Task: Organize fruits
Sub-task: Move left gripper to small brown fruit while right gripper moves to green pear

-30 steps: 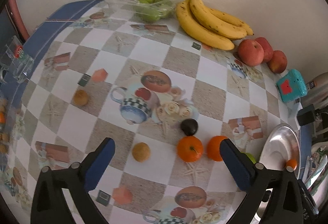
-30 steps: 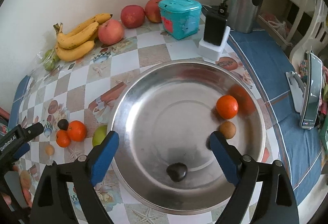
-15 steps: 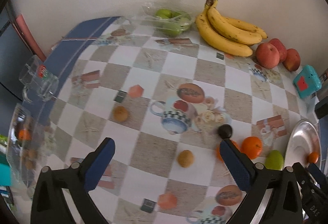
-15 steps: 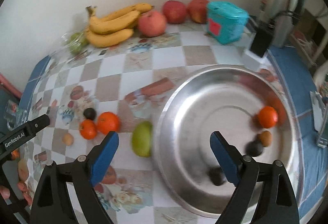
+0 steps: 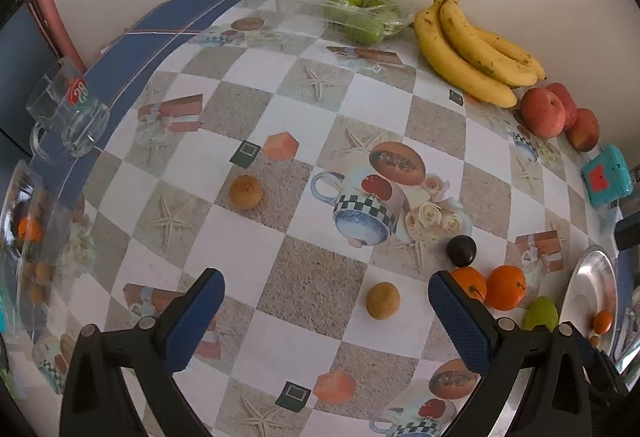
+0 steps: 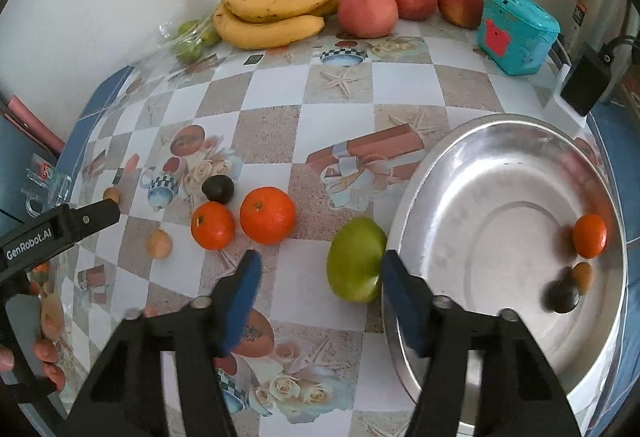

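1. The green fruit (image 6: 356, 261) lies on the worktop (image 6: 340, 101), touching or almost touching the metal bowl (image 6: 508, 389) rim at the right edge.
2. The right hand-held gripper (image 6: 320, 277) is nearer; its jaws have just been closing, the fruit between them toward the right finger, apparently not yet clamped.
3. The left hand-held gripper (image 5: 324, 303) hangs released, holding nothing.

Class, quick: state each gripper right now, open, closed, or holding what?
Left gripper: open, nothing between its jaws.
Right gripper: open, jaws have just been closing; the green fruit sits just ahead between them, not gripped.
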A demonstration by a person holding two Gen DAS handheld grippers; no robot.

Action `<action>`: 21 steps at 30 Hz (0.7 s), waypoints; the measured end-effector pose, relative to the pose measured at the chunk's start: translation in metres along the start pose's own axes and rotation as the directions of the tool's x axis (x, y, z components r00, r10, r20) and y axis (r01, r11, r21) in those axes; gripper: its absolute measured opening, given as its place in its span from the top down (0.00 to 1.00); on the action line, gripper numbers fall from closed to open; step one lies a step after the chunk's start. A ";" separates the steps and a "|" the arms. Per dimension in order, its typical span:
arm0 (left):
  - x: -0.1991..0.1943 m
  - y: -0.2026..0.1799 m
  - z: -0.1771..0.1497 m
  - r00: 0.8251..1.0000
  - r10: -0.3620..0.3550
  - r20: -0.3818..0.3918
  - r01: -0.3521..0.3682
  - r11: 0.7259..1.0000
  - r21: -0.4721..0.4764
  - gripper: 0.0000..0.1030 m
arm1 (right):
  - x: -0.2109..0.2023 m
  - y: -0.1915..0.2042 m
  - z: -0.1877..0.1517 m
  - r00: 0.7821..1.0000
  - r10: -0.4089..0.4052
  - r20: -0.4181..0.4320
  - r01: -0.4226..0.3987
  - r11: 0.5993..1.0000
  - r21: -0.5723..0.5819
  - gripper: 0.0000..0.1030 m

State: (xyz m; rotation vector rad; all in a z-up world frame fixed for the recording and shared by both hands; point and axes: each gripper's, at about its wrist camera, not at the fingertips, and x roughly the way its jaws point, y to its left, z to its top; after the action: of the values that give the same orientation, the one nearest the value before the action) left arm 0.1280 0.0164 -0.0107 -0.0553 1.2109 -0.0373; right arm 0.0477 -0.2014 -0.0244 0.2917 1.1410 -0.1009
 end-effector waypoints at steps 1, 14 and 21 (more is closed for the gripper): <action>0.000 0.000 0.000 1.000 -0.003 0.001 0.003 1.000 -0.001 0.00 | 0.000 0.000 0.000 1.000 -0.001 0.000 0.001 1.000 -0.003 0.42; 0.005 -0.003 0.001 1.000 -0.016 -0.019 0.016 1.000 0.002 0.00 | -0.006 0.010 -0.002 0.989 0.145 -0.024 -0.146 0.989 -0.009 0.49; 0.006 -0.003 0.001 1.000 -0.012 -0.023 0.012 1.000 0.003 0.00 | -0.013 0.012 0.004 0.999 0.026 0.042 -0.024 0.999 -0.040 0.49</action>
State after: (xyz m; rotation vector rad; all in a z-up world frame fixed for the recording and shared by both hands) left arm 0.1312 0.0135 -0.0157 -0.0596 1.2337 -0.0503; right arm 0.0488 -0.1915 -0.0093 0.2676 1.0958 -0.0620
